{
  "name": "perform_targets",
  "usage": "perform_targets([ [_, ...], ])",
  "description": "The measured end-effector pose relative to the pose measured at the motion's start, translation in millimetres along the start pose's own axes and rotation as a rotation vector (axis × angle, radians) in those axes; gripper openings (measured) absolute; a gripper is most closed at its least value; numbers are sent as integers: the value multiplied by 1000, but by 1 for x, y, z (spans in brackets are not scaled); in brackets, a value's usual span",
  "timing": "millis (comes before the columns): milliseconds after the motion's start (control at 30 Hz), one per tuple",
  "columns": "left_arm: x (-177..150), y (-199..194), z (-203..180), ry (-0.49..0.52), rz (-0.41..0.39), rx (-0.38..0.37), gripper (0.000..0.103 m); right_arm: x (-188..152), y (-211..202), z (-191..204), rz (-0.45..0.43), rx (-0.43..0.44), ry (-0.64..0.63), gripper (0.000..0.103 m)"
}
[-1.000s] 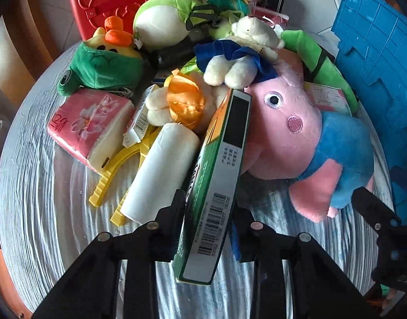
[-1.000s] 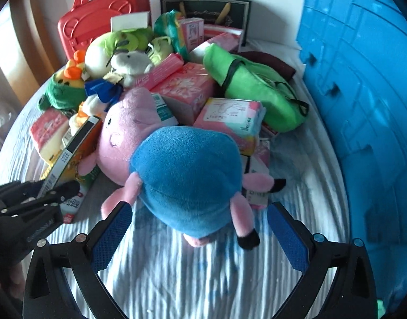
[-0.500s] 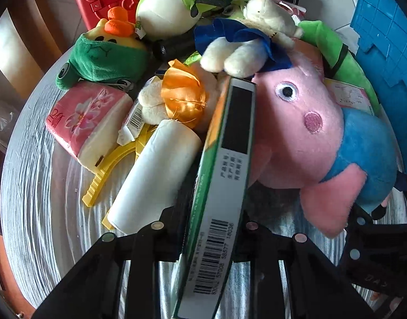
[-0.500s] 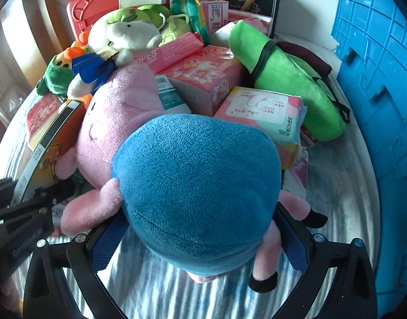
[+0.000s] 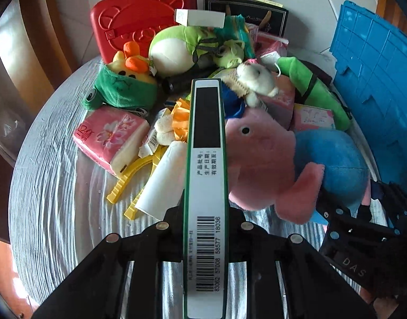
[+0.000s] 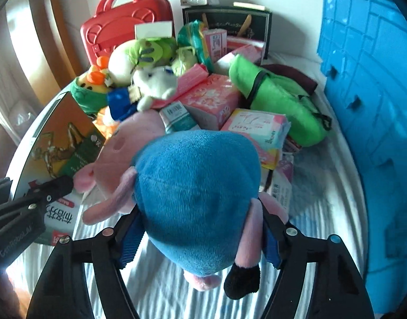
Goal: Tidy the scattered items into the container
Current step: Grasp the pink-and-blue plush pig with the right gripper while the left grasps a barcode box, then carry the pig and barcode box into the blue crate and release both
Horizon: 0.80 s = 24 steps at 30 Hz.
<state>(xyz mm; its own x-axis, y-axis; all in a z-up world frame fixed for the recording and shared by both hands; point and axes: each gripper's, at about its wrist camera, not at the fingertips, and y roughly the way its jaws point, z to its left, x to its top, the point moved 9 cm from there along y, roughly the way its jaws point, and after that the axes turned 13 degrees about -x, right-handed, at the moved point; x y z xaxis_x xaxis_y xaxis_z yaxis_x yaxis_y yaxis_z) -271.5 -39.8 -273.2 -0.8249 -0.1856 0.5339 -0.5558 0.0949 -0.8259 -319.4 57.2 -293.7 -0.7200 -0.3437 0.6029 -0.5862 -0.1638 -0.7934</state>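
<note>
My left gripper (image 5: 205,214) is shut on a flat green box (image 5: 205,186) with a barcode, held edge-on and lifted above the table; its orange face shows in the right wrist view (image 6: 59,154). My right gripper (image 6: 198,228) is shut on the blue body of a pink pig plush (image 6: 198,186), which also shows in the left wrist view (image 5: 269,159). The blue crate (image 6: 370,106) stands at the right, also in the left wrist view (image 5: 376,79).
A pile covers the round table (image 5: 57,186): a red case (image 5: 142,24), green frog plushes (image 5: 182,47), a white bear (image 5: 256,79), pink tissue packs (image 5: 110,135), a white roll (image 5: 163,180), a yellow hanger (image 5: 129,178), a green bag (image 6: 280,106).
The left gripper has lifted the green box and turned it upright. The right gripper moved forward around the pig's blue body and shut on it.
</note>
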Motion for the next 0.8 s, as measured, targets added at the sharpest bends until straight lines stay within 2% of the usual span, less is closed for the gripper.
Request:
perform_targets([
  [533, 21, -119, -7, 99, -189, -90, 19, 33, -151, -9, -288, -145, 74, 71],
  [800, 48, -168, -44, 169, -305, -146, 19, 60, -222, -37, -421, -212, 118, 71],
])
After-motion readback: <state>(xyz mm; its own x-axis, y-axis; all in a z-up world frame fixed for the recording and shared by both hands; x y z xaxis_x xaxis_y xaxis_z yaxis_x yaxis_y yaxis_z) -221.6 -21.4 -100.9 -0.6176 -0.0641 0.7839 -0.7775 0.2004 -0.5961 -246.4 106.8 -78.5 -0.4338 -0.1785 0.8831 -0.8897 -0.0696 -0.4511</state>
